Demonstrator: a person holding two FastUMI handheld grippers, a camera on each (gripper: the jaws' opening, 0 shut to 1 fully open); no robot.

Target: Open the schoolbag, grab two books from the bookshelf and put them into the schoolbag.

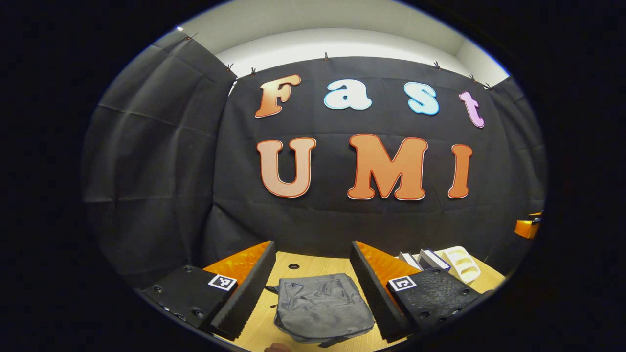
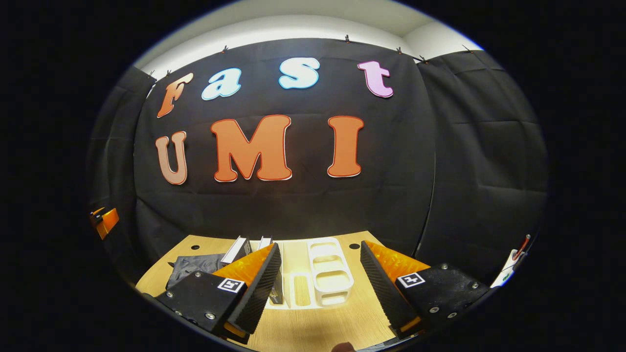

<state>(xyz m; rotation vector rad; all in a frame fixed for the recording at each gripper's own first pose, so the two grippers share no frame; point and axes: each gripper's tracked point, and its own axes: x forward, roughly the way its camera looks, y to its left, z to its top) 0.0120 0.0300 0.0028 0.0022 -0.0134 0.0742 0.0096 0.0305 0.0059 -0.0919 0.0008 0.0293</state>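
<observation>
A grey schoolbag (image 1: 320,305) lies flat on the wooden table (image 1: 313,266), zipped, between and below the fingers of my left gripper (image 1: 313,288), which is open and holds nothing. To its right stand two books (image 1: 423,259) next to a white bookshelf rack (image 1: 462,264). In the right gripper view my right gripper (image 2: 320,288) is open above the white rack (image 2: 327,274), which lies on the table. The books (image 2: 239,249) stand upright left of the rack, partly behind my left finger, and the schoolbag (image 2: 193,266) lies further left.
The table (image 2: 313,327) has small round holes near its far edge. Black cloth walls close the booth at the back and both sides. An orange part of the other gripper (image 1: 528,227) shows at the right edge of the left gripper view.
</observation>
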